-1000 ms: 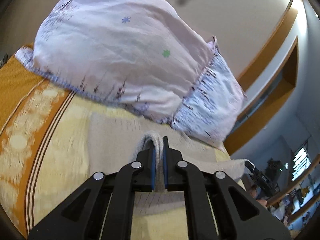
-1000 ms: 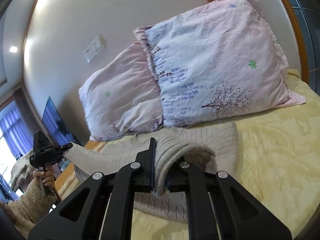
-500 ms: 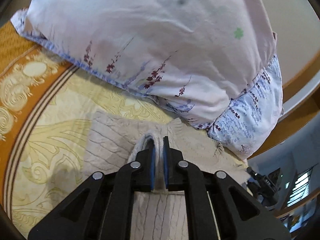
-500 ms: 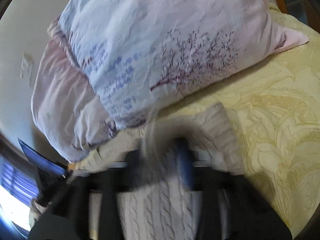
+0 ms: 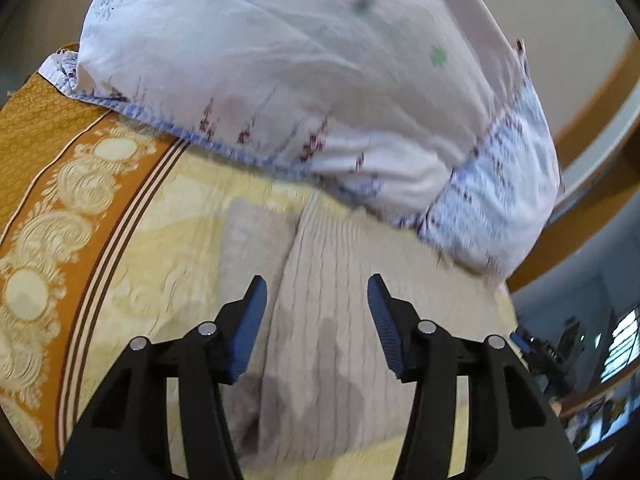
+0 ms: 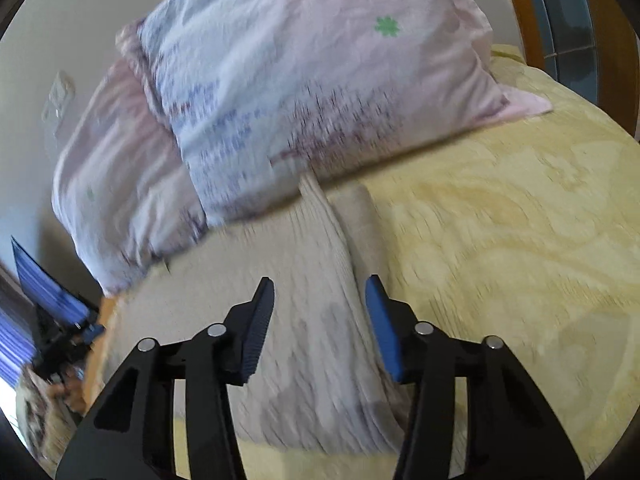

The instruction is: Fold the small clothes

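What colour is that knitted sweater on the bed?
Beige, a pale oatmeal sweater; clearest in the left wrist view.

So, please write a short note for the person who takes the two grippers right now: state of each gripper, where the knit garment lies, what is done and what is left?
Left gripper: open, holding nothing, above the beige knit sweater.
Right gripper: open, holding nothing, above the same sweater.
The sweater lies on the yellow bedspread, its far edge against the two pillows.
Done: one fold seems laid; a doubled layer with a fold line runs away from the grippers.
Left: probably smooth it and fold again to a compact shape. Images are blurred, so check the edges before gripping.
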`<state>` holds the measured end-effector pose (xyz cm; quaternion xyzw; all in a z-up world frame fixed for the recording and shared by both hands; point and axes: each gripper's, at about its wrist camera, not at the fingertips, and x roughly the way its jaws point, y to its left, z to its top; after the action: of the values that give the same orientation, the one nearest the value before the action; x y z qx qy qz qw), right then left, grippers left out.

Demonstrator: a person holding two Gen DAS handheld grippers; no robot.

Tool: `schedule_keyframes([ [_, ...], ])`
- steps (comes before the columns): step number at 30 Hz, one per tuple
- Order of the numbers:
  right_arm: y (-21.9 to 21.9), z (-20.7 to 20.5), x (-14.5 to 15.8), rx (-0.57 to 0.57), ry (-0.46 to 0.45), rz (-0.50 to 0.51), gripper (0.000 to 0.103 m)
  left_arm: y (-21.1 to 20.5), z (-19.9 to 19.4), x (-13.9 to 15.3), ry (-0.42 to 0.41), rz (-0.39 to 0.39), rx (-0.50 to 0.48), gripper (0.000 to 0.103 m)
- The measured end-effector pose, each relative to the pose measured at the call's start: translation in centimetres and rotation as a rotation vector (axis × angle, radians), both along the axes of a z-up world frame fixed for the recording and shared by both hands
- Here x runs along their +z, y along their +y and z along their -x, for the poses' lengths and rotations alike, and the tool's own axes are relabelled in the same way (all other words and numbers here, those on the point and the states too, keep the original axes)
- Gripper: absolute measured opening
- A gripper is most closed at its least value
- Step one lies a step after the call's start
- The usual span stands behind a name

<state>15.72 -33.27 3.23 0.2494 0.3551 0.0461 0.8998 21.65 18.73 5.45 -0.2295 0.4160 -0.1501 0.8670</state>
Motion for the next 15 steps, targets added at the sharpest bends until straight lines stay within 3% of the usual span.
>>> schedule_keyframes([
  [5, 0.3, 1.6, -0.7, 0.013, 0.016, 0.024, 0.047, -0.6, 1.9, -0.8, 0.004, -0.095, -0.039, 0.051],
  [11, 0.7, 1.9, -1.1, 0.031, 0.032, 0.038, 0.039, -1.0, 2.3, -2.1, 0.03, -0.102, -0.048, 0.05],
  [15, 0.8, 2.1, -1.2, 0.043, 0.026, 0.042, 0.03, -1.2, 2.3, -2.9, 0.049, -0.098, -0.057, 0.037],
])
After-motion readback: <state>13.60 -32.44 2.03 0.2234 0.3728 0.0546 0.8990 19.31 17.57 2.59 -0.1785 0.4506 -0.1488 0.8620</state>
